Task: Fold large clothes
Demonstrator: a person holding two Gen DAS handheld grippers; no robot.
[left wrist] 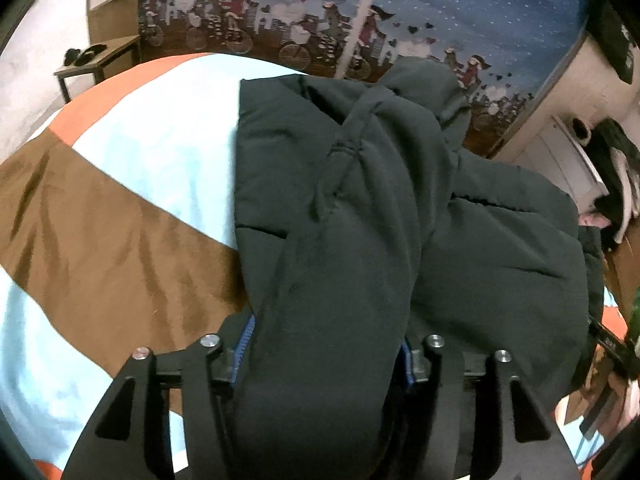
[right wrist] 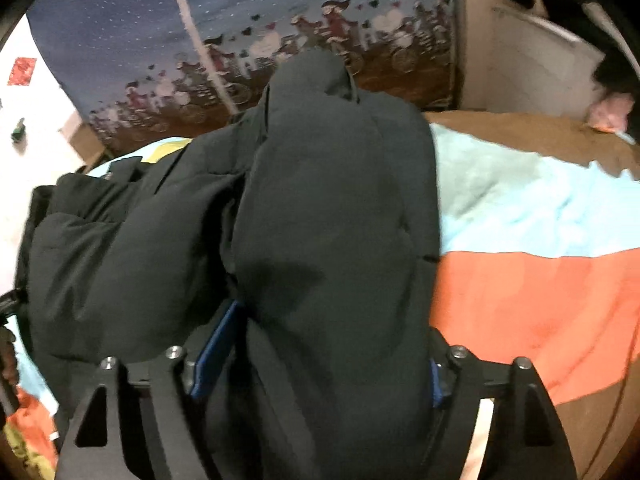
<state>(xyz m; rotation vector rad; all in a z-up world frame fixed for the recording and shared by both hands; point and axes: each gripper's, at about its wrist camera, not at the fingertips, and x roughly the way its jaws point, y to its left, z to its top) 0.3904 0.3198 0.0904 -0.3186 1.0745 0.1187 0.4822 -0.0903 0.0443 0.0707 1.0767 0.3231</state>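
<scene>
a dark padded jacket (left wrist: 400, 208) is lying bunched on a bed cover (left wrist: 120, 220) striped in pale blue, brown and orange, with a thick fold of it running forward between the fingers of both tools. in the left wrist view, the left gripper (left wrist: 324, 356) is standing with its jaws spread, a blue-lined finger (left wrist: 246, 344) flanking the fold on either side; whether the pads are pressing the cloth cannot be told. in the right wrist view, the right gripper (right wrist: 316, 360) is likewise standing wide, its blue pads (right wrist: 216, 344) sitting just beside a bulky sleeve-like roll of the jacket that is filling the gap. behind the bed, a curtain (right wrist: 120, 32) printed with cyclists and hearts is hanging against the wall, and a small wooden table (left wrist: 100, 60) is standing off to the left.
</scene>
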